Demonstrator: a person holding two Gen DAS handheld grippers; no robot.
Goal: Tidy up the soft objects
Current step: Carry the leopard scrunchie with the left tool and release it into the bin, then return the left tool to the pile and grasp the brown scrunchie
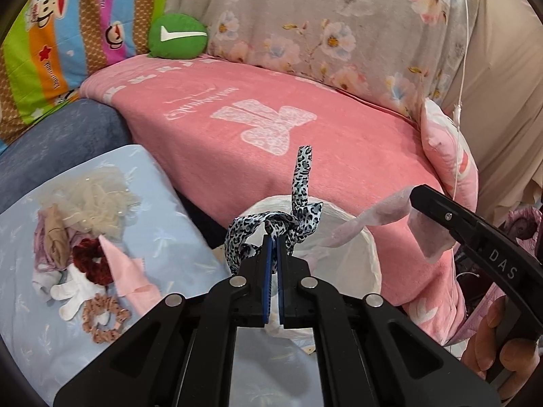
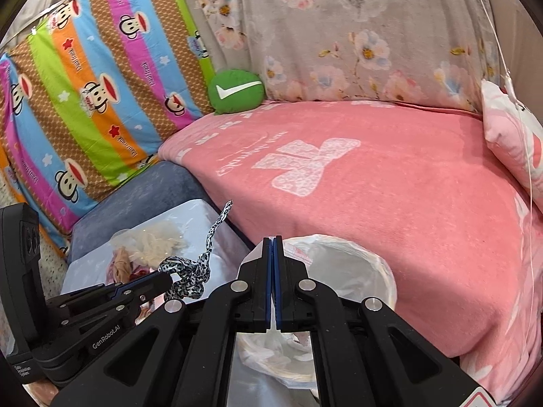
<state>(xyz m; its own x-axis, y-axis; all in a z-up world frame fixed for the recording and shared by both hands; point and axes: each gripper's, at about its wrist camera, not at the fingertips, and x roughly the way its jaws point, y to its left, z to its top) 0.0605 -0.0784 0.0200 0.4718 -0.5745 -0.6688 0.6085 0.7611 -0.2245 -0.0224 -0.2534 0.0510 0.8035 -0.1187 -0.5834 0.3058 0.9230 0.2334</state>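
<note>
Above the lined white bin (image 1: pixel 342 237), the left gripper (image 1: pixel 272 237) pinches a leopard-print ribbon (image 1: pixel 302 200) near its knot — light, limp, slippery — while the right gripper (image 2: pixel 273 240) is pressed together on a flimsy pinkish cloth (image 1: pixel 383 217).

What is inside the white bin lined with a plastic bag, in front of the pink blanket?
The white bin shows its crinkled plastic liner and some pale soft pieces at the bottom. The right gripper covers part of the inside, so they cannot be identified.
</note>
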